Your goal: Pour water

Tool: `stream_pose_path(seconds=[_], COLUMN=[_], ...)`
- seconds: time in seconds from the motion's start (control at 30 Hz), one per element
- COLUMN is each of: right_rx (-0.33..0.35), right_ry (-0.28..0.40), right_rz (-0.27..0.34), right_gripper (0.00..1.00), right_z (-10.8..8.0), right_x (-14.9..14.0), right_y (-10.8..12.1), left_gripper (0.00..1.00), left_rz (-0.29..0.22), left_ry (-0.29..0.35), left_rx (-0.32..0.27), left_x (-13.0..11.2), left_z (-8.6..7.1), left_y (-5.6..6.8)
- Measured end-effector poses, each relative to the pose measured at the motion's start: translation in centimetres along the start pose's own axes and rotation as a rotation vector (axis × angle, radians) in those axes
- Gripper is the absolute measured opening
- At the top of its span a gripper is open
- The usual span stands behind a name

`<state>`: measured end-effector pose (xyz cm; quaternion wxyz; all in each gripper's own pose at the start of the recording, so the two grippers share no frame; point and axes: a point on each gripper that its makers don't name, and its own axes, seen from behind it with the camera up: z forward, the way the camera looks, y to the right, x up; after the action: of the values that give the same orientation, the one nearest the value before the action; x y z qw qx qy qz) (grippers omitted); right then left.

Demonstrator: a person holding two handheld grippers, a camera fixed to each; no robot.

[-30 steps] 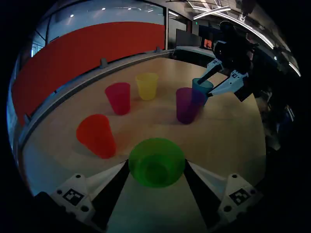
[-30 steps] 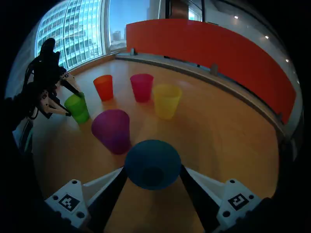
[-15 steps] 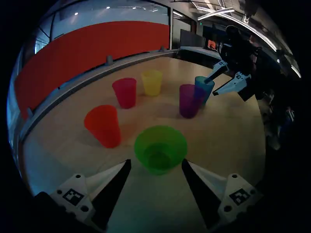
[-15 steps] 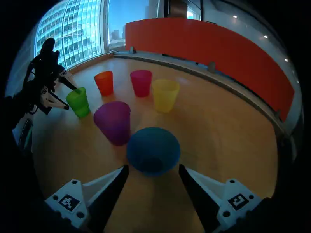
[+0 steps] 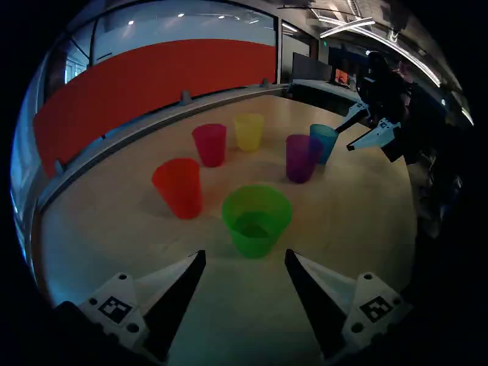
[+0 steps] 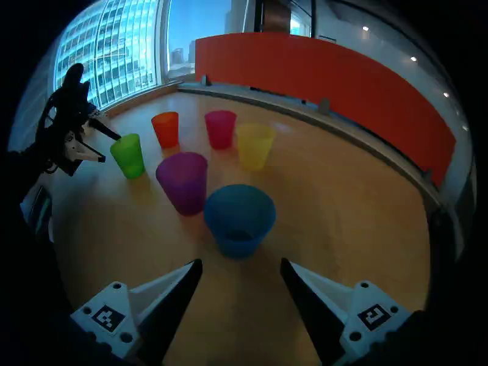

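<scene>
Left gripper view, count six: green cup (image 5: 256,219), red cup (image 5: 179,186), pink cup (image 5: 210,143), yellow cup (image 5: 249,131), purple cup (image 5: 300,157), blue cup (image 5: 323,139); left gripper (image 5: 244,252), right gripper (image 6: 240,261) both spread, empty

Green cup (image 5: 256,219), blue cup (image 6: 239,219): upright, apart.
</scene>
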<state>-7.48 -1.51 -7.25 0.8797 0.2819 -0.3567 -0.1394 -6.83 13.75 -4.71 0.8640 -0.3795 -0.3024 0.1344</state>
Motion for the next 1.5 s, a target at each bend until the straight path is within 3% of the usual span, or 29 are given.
stream_pose_path(seconds=[0.3,0.6,1.0,1.3,1.5], right_rx=[-0.015,-0.024,-0.091,-0.186,-0.283], right_ry=[0.038,0.097,0.256,0.376,0.478], right_rz=[0.01,0.013,0.023,0.059,0.087], right_gripper=[1.0,0.99,0.99,0.99,0.99], right_z=[-1.6,-3.7,-6.4,-6.8,-7.1], right_x=[0.9,3.3,8.9,11.6,13.3], right_y=[-0.1,-0.4,0.8,2.5,4.2], left_gripper=[0.97,0.97,0.97,0.97,0.97], left_rz=[-0.043,-0.071,-0.107,-0.134,-0.171], left_ry=[0.052,0.142,0.269,0.365,0.469], left_rx=[0.079,0.164,0.275,0.38,0.449], left_x=[0.2,1.9,4.9,6.3,8.0], left_z=[-2.5,-5.2,-8.3,-9.9,-11.4], left_y=[-2.0,-3.7,-6.4,-8.6,-9.5])
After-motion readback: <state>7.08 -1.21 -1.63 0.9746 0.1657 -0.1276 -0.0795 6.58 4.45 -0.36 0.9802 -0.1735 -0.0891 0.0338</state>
